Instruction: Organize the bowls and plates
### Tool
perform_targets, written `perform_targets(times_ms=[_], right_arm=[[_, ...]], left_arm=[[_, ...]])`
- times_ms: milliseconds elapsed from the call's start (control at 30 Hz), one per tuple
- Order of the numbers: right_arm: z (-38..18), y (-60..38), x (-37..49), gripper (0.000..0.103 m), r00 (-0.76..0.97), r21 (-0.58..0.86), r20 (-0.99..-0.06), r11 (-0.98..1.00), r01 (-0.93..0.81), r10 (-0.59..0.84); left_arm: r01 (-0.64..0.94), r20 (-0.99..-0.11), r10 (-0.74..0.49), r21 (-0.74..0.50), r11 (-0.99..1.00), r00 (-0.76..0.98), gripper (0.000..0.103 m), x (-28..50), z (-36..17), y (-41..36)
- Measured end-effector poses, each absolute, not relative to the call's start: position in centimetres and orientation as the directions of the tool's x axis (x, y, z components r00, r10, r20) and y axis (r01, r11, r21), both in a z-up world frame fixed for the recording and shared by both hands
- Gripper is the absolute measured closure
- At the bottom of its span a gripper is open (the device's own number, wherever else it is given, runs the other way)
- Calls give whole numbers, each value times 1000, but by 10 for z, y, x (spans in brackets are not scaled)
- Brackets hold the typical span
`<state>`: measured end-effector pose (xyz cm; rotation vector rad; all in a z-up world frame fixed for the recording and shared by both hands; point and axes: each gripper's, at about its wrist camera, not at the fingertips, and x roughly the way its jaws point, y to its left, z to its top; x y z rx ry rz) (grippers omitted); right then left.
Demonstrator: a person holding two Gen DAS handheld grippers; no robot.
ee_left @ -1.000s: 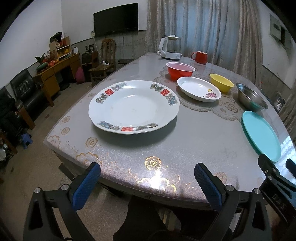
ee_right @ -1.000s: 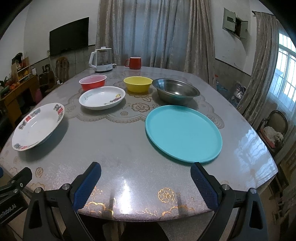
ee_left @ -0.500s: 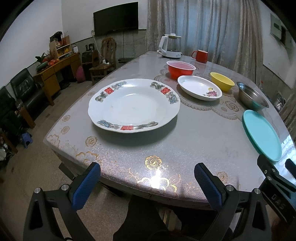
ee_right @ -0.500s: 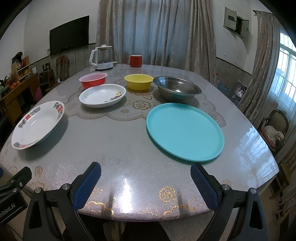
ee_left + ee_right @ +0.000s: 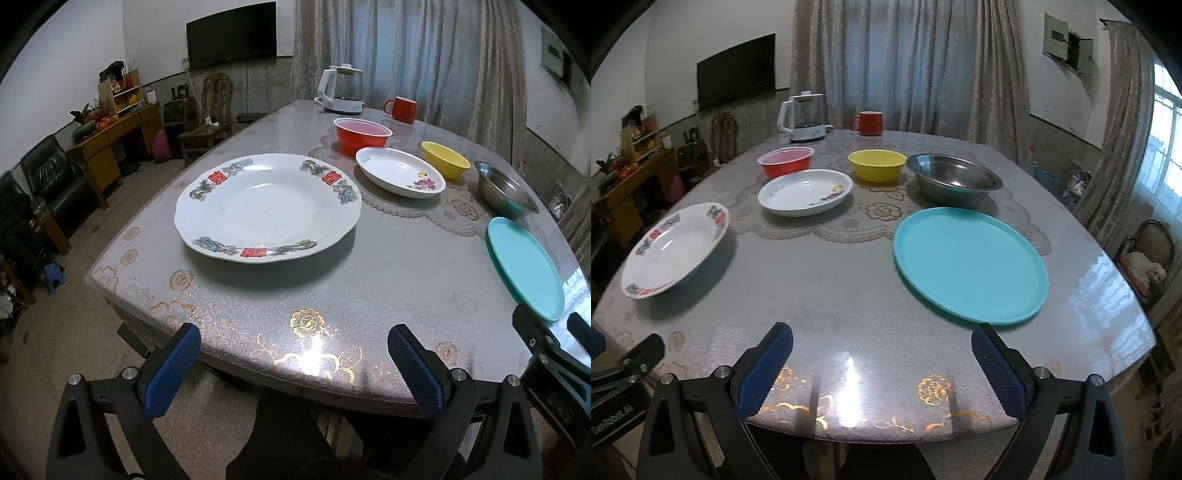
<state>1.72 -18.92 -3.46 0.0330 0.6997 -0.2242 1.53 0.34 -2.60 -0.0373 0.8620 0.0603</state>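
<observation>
Hovering at the near table [image 5: 820,295] edge, the left gripper [image 5: 295,363] and right gripper [image 5: 882,360] gape wide, empty, likely lining up first picks. Past them the patterned plate [image 5: 266,206] and teal plate [image 5: 969,264] lie apart; beyond the teal plate sit the flowered plate [image 5: 805,192], steel bowl [image 5: 955,179], yellow bowl [image 5: 877,164] and red bowl [image 5: 786,161], all unstacked.

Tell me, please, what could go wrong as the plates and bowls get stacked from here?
The big patterned plate lies near the table's left edge; a nudge might tip it off. The teal plate is flat and low, so open fingers may slide over its rim. The steel bowl sits close behind it.
</observation>
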Motion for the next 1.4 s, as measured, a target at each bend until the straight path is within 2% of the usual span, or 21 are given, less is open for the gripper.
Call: perform_targets(times_ms=[100, 533, 633, 833, 900, 1100, 1400], right_arm=[[-33, -184, 17, 4, 766, -8, -631, 989, 149, -121], [-34, -174, 23, 0, 788, 44, -615, 999, 14, 16], [-39, -172, 31, 0, 763, 75, -641, 996, -40, 79], [-55, -161, 60, 1, 664, 17, -745, 996, -91, 73], [-58, -159, 68, 12, 650, 20, -755, 994, -110, 87], [-59, -144, 105, 37, 606, 85, -772, 975, -203, 194], [-53, -122, 152, 37, 591, 186, -752, 954, -234, 291]], left_arm=[[-70, -760, 40, -8, 997, 649, 1, 16, -27, 4], [-94, -777, 38, -27, 995, 629, 1, 25, -30, 15], [-97, -792, 15, -56, 994, 610, 1, 31, -31, 22], [-90, -800, -58, -140, 986, 598, 0, 49, -34, 51], [-106, -796, -87, -186, 977, 599, 0, 56, -34, 65], [-196, -770, -154, -341, 919, 619, 0, 79, -31, 119], [-250, -743, -202, -448, 858, 637, 0, 116, -42, 164]])
